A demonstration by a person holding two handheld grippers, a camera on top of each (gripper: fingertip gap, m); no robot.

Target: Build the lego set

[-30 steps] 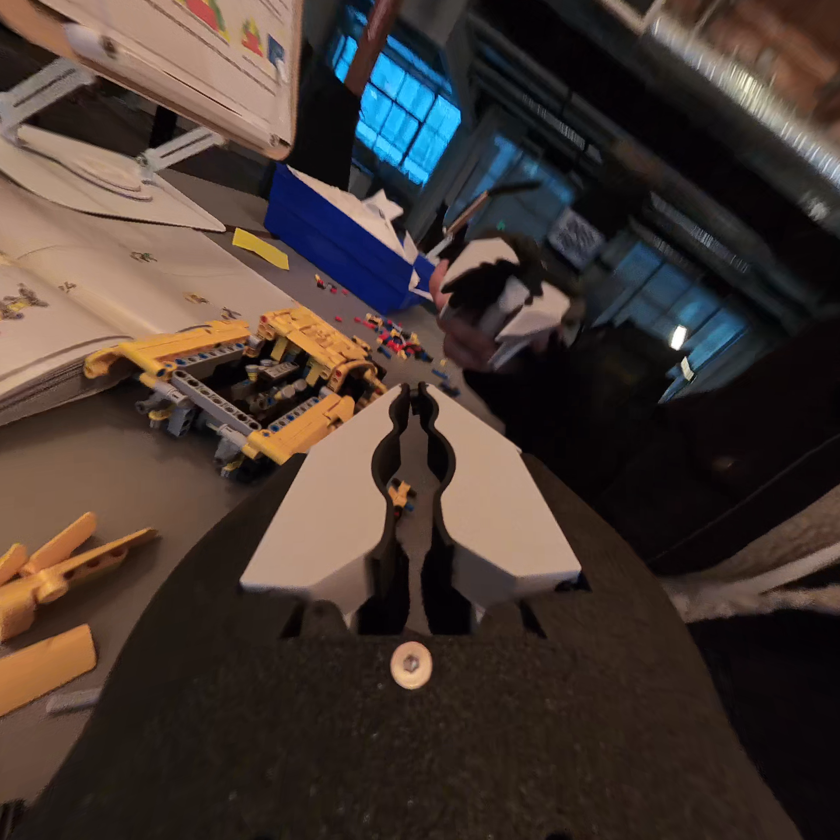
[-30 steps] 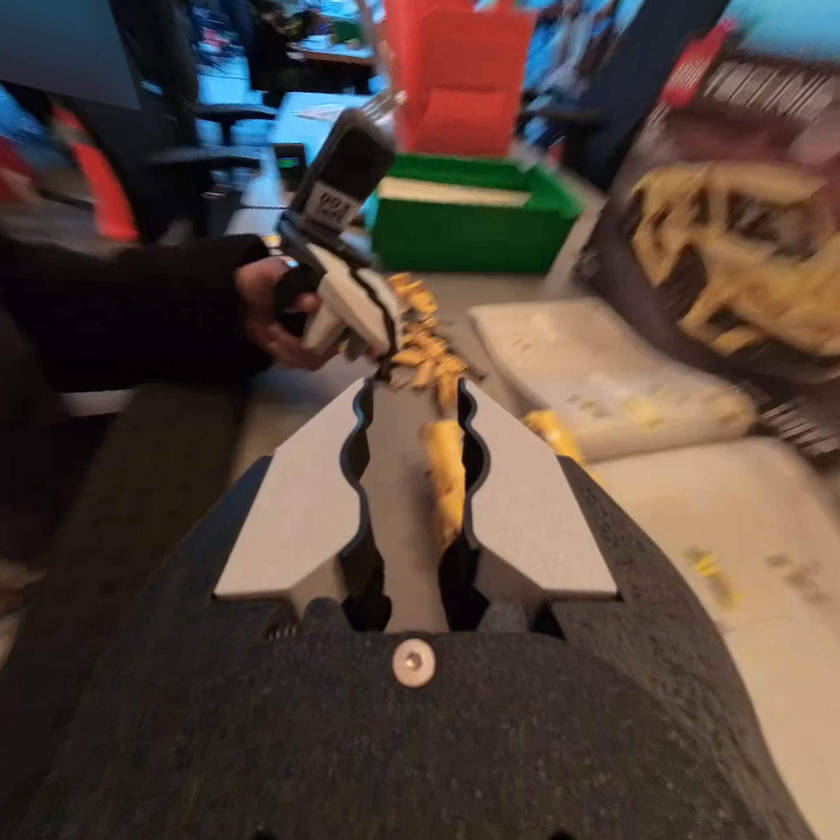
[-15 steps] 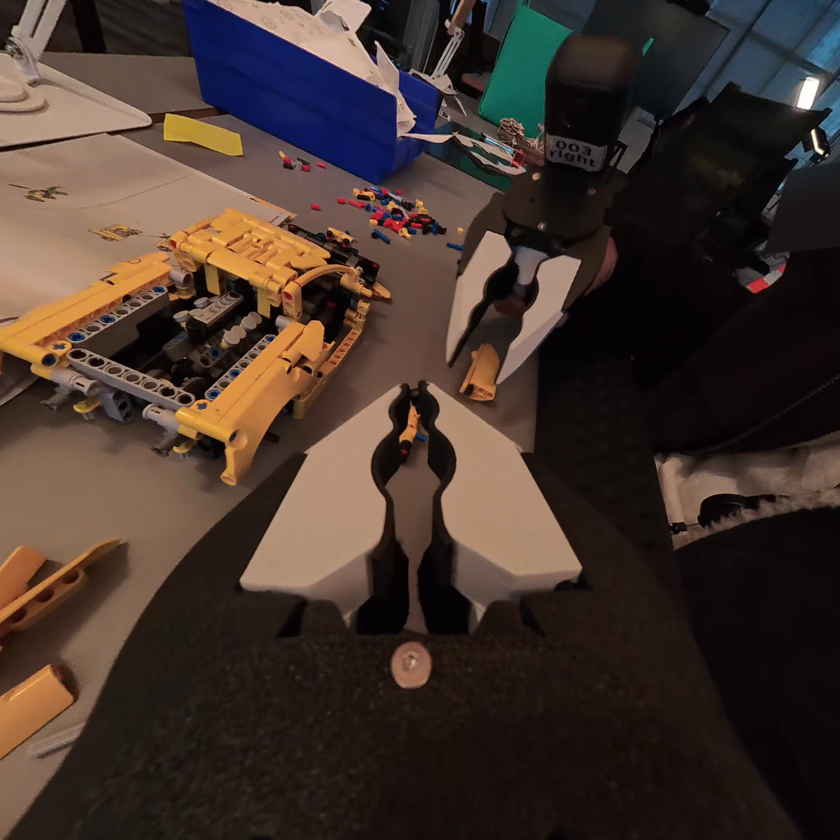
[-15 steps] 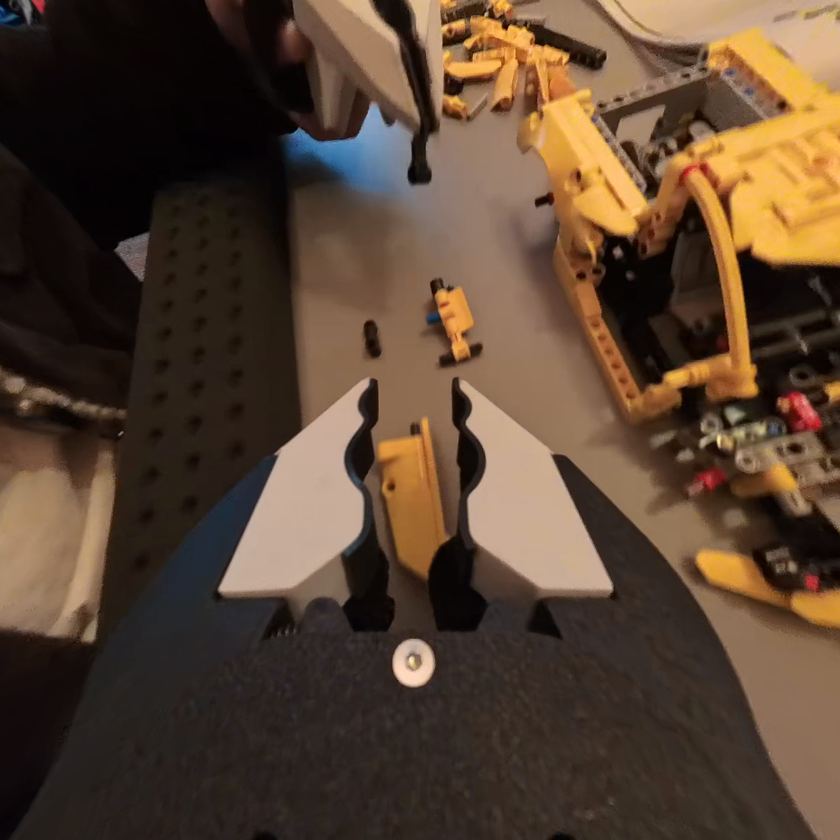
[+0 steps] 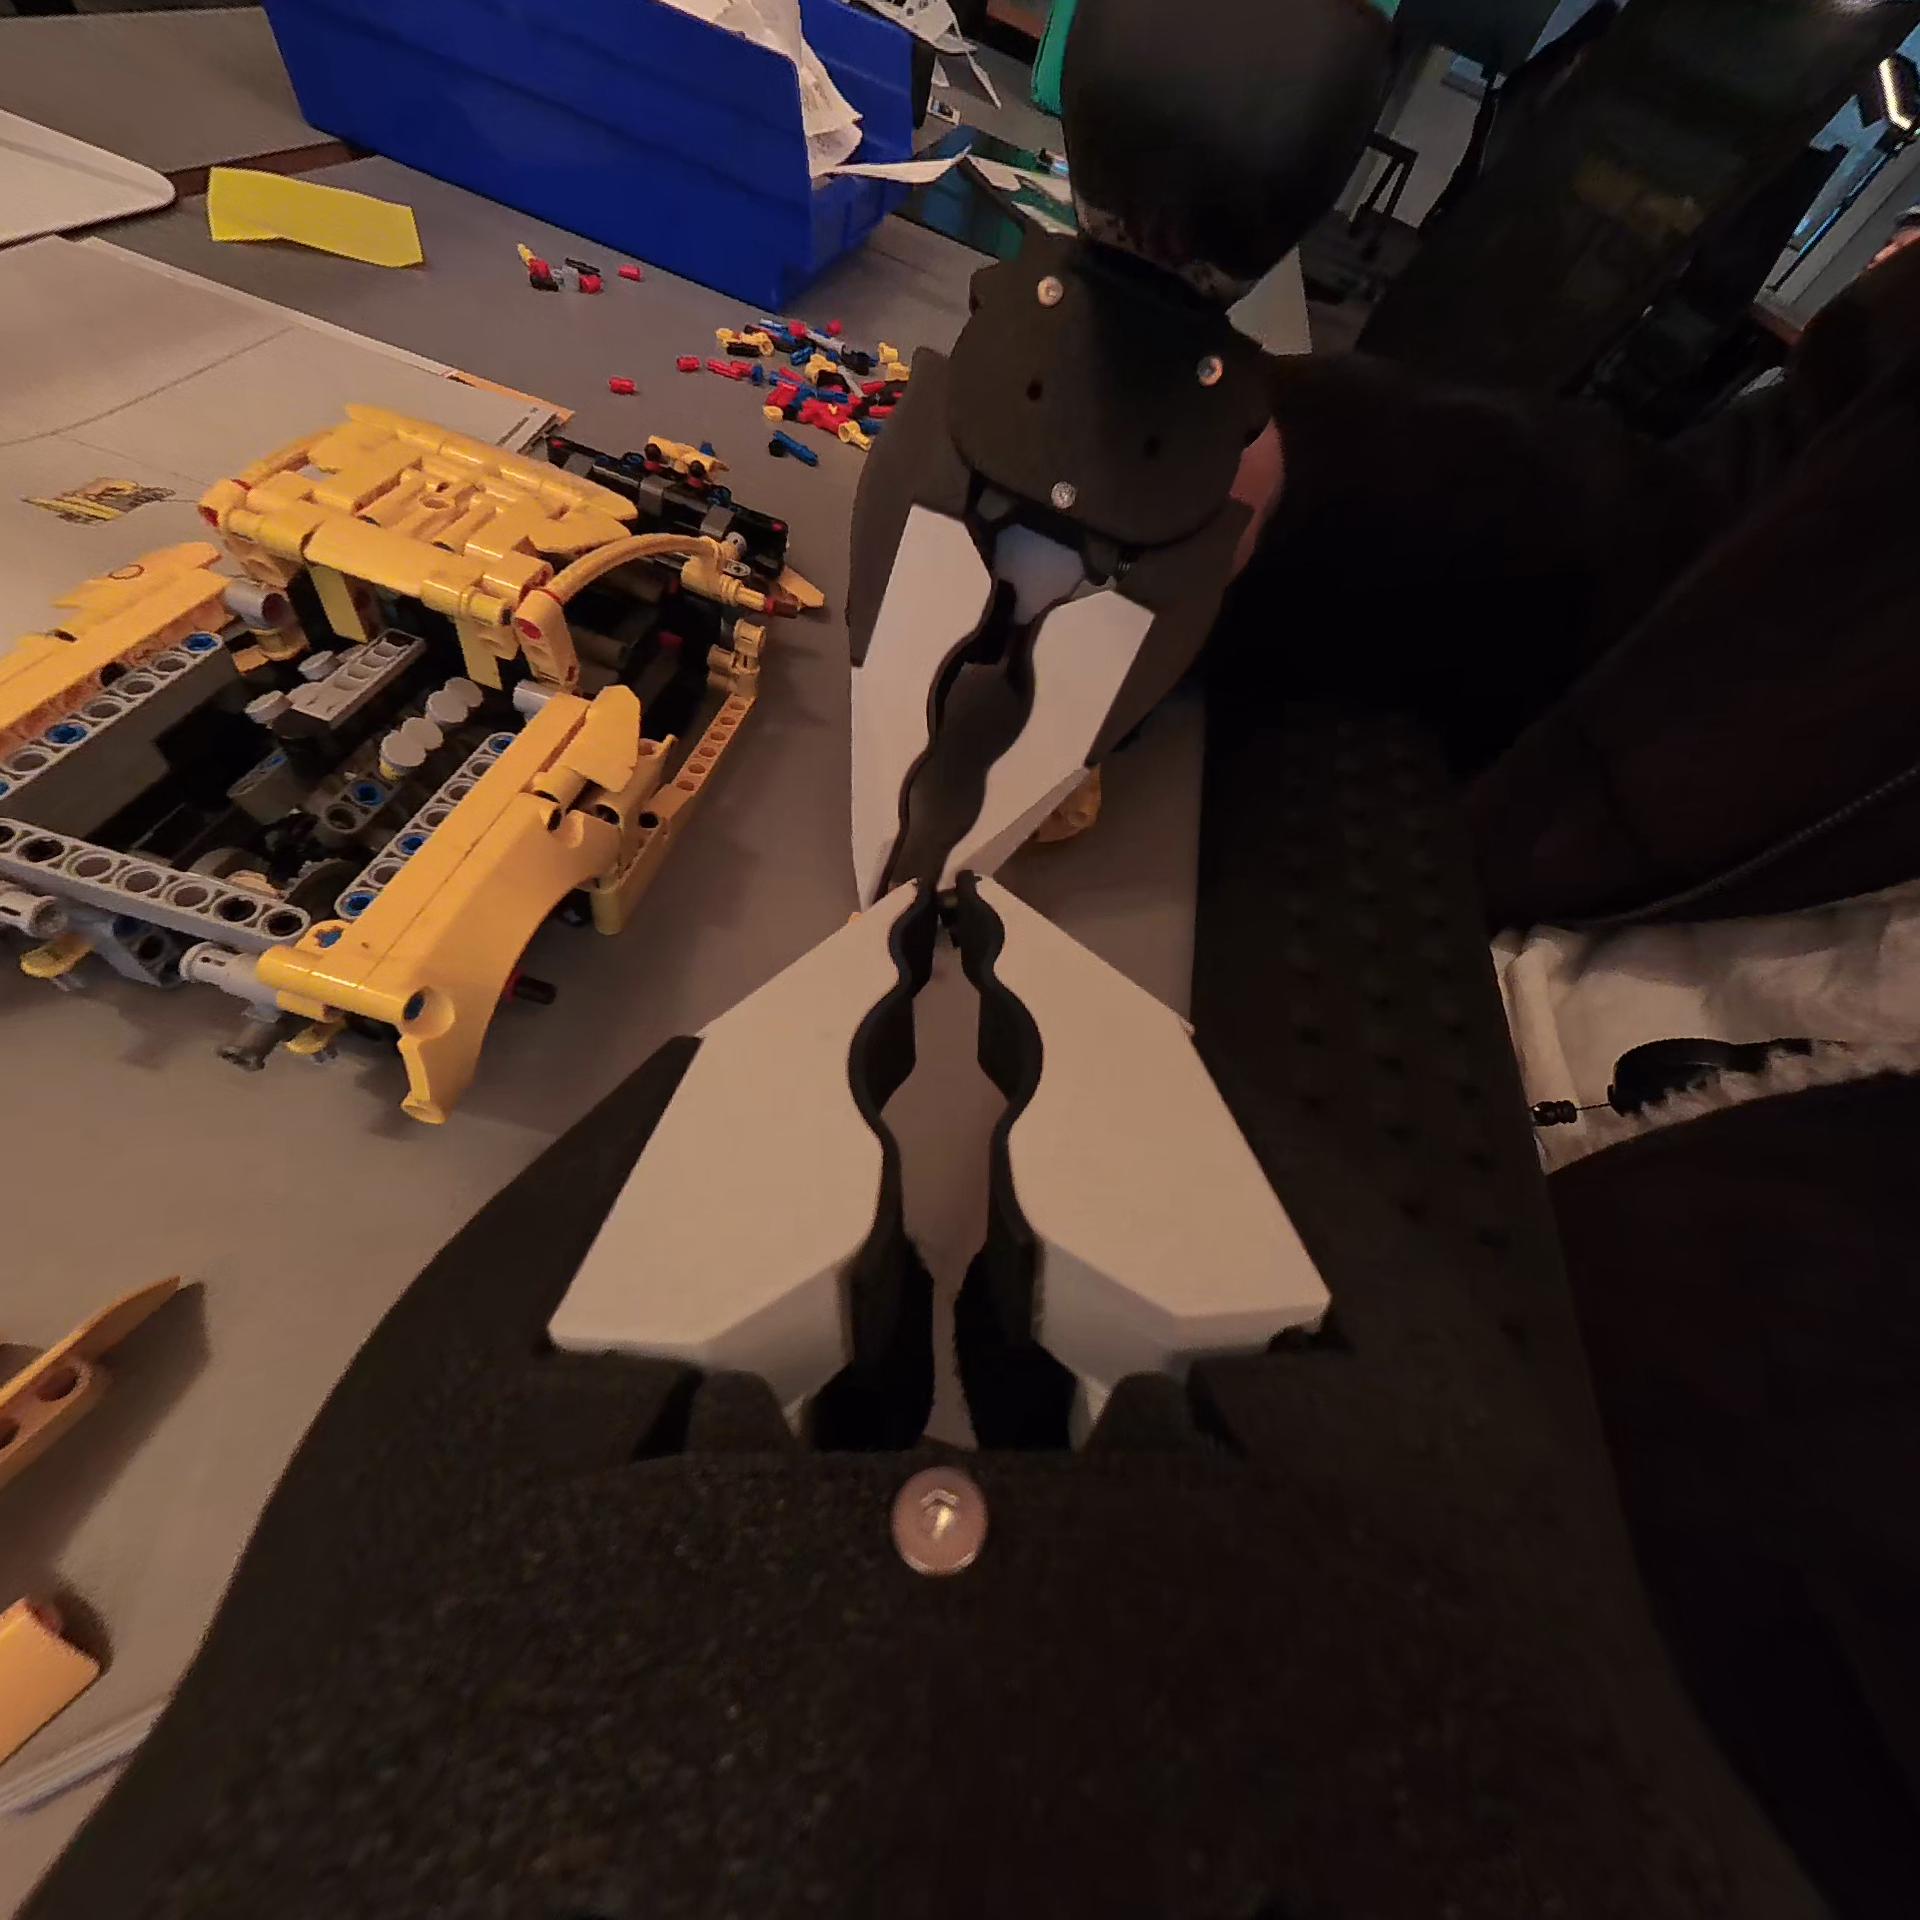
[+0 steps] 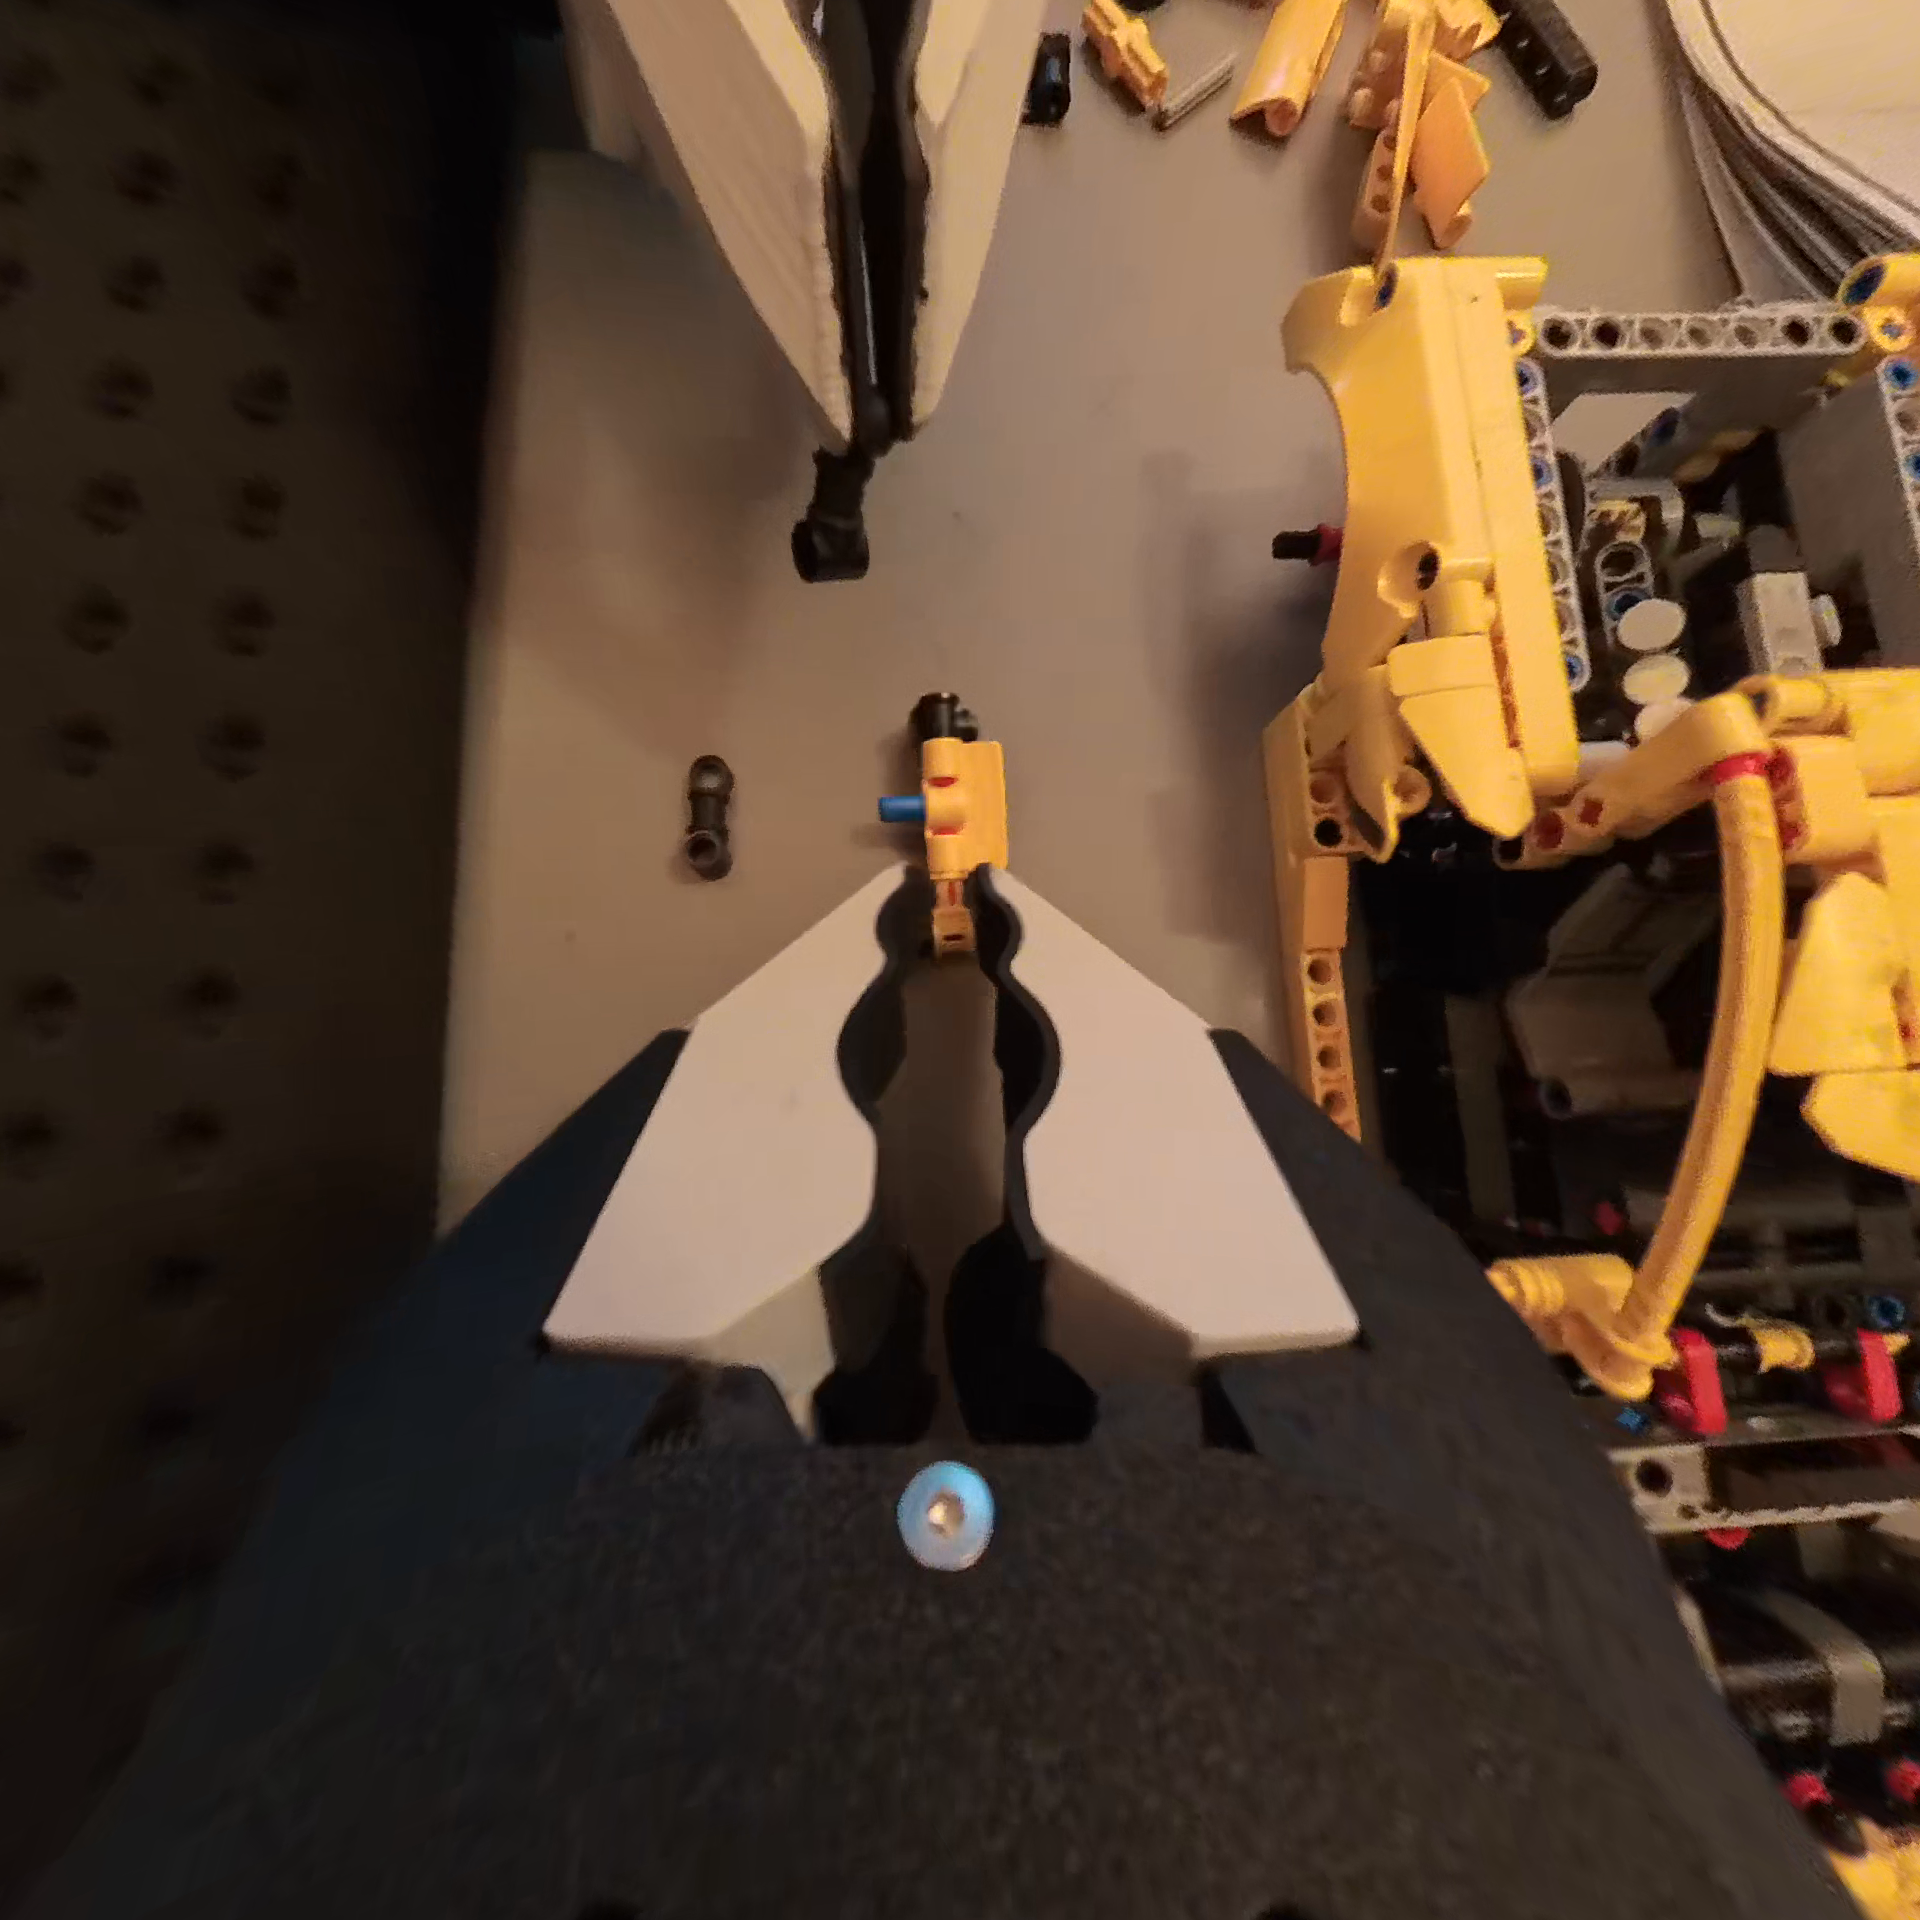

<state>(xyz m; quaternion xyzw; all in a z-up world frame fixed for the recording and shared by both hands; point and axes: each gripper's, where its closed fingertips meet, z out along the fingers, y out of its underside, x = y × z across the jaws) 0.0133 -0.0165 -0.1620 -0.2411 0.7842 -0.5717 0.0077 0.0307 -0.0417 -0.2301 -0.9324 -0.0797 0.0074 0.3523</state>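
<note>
Yellow lego car [image 5: 353,727] half-built on grey table [image 5: 260,1195], right gripper [image 6: 948,883] fingers pinching small yellow piece [image 6: 961,821], left gripper [image 5: 940,894] fingers apparently clamping thin black rod [image 6: 852,312].

Grey worktop [image 5: 260,1195] carries the part-built yellow lego car [image 5: 416,717], a blue bin [image 5: 582,114] and a yellow paper slip [image 5: 312,218]. Small red, blue and yellow pins [image 5: 821,384] lie scattered near the bin. 1 short black link [image 6: 710,816] lies just beside a small yellow sub-assembly [image 6: 961,810].

blue bin [image 5: 582,125] at the back of the grey table [image 5: 260,1195], stuffed with white paper scraps [image 5: 821,83], and a yellow sheet [image 5: 312,218] lying flat just left of it, dark perforated mat [image 6: 208,623] along the table edge
</note>
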